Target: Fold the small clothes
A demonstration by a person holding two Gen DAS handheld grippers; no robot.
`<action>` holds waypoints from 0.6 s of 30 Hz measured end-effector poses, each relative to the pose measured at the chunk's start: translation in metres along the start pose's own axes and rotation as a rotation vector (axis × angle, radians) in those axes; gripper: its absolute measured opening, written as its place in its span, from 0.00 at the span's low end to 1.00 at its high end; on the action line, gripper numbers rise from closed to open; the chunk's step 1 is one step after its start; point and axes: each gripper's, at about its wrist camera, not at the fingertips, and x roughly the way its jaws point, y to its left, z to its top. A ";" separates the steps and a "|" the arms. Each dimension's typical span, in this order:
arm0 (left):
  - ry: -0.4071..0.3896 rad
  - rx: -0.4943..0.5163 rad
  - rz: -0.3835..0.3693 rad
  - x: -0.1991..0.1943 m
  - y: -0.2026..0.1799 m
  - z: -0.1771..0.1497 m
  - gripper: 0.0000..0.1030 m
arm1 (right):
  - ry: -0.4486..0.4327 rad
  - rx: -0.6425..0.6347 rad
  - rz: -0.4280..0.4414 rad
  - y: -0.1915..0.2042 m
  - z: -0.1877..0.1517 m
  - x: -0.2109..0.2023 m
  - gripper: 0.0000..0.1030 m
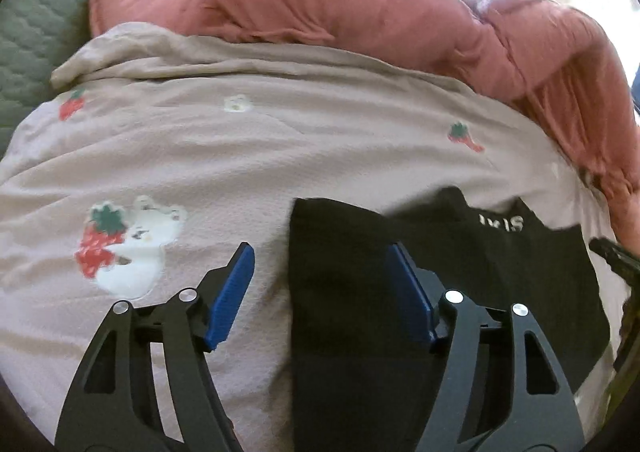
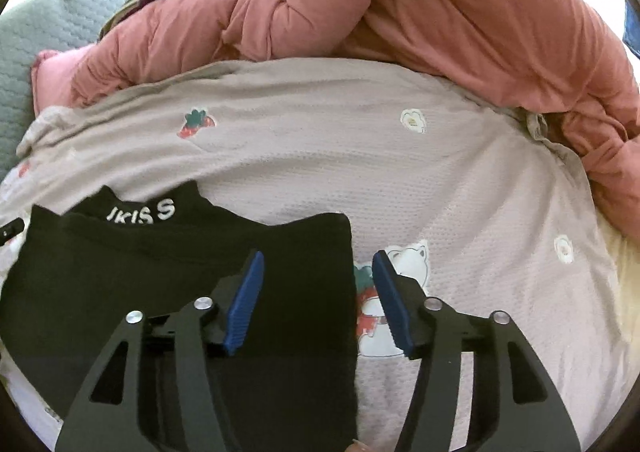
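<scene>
On pale printed bedding, black garment (image 2: 160, 276) lettered "KISS", both grippers' jaws released, empty.

garment (image 2: 120, 272) on sheet (image 2: 460, 188) | quilt (image 2: 440, 12) behind | pad (image 1: 32, 24) far left

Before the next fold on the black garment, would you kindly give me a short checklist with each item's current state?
1. Left gripper jaws apart, nothing pinched: ok.
2. Right gripper jaws apart, nothing pinched: ok.
3. Black garment lies flat on the printed beige cover, side edges straight: ok.
4. Its collar with white lettering on top at the far end: ok.
5. Near hem lined up: cannot tell, hidden behind the grippers.
6. Pink duvet bunched beyond, not touching the garment: ok.
</scene>
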 end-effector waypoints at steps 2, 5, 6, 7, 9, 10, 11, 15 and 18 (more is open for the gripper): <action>0.021 -0.019 -0.035 0.007 0.002 -0.001 0.62 | 0.012 -0.005 0.014 0.001 0.002 0.006 0.57; 0.050 -0.022 0.017 0.017 0.005 -0.004 0.62 | 0.041 0.004 0.040 0.003 0.006 0.020 0.57; 0.057 -0.026 0.034 0.019 0.007 -0.004 0.62 | 0.052 0.011 0.038 0.001 0.008 0.025 0.57; 0.063 -0.038 0.028 0.022 0.010 -0.005 0.62 | 0.054 0.020 0.037 0.000 0.008 0.028 0.57; 0.058 -0.054 -0.007 0.023 0.012 -0.005 0.62 | 0.055 0.044 0.040 -0.003 0.008 0.033 0.57; 0.055 -0.052 -0.015 0.023 0.012 -0.005 0.62 | 0.054 0.058 0.050 -0.005 0.007 0.035 0.56; 0.051 -0.045 -0.021 0.023 0.011 -0.005 0.57 | 0.052 0.067 0.061 -0.006 0.006 0.036 0.49; 0.032 -0.022 -0.028 0.022 0.008 -0.006 0.13 | 0.038 0.075 0.094 -0.009 0.000 0.037 0.18; 0.008 -0.018 -0.039 0.018 0.008 -0.006 0.06 | 0.000 0.098 0.110 -0.015 -0.002 0.029 0.09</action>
